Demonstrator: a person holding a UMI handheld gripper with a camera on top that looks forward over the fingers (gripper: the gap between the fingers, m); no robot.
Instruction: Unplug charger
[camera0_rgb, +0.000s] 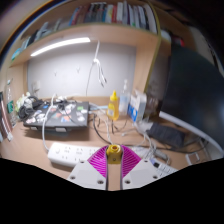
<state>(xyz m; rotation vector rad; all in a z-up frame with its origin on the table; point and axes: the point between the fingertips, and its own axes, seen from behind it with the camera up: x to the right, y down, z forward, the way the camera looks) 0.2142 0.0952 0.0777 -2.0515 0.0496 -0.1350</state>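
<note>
My gripper is low over a wooden desk. Its two magenta pads close in a V on a small yellow charger plug, which fills the gap between the fingertips. A white power strip lies on the desk just left of the fingertips, its near end close to the plug. A white cable curves over the desk just right of the fingers. I cannot tell whether the plug sits in the strip or is clear of it.
Beyond the fingers stand a yellow bottle, a white and blue carton and a dark tray of tangled cables. A white stand rises behind. A dark keyboard lies at the right. A bookshelf runs above.
</note>
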